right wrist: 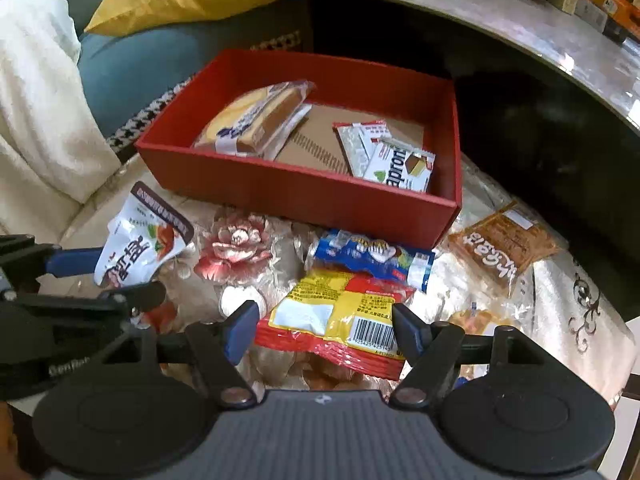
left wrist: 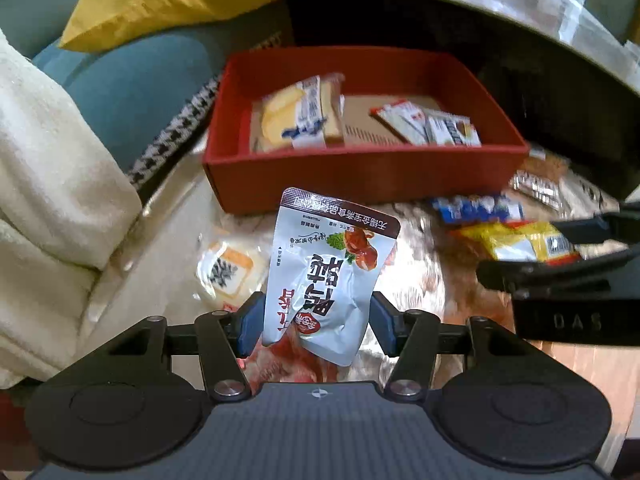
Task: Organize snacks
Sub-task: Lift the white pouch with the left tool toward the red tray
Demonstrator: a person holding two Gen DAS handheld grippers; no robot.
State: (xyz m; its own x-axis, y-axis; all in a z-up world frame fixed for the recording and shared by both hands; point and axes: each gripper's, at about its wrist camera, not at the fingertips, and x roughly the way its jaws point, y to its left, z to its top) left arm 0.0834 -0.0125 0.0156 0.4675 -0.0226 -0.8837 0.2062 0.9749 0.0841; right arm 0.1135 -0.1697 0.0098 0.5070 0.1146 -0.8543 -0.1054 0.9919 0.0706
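Soft indoor light, heavy fisheye bending at the edges, motion blur smearing the left wrist view.

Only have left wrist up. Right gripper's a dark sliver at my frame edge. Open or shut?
Observer: Right gripper is open, its fingers either side of the yellow-red packet, not clamped.
Operator: Anything right of that packet? My view is blurred there.
Observer: A brown wrapped cake lies on the cloth beside the red box.
Operator: Print on the box's white packet?
Observer: The letters "apron" show on the wafer packet, by a wafer picture.
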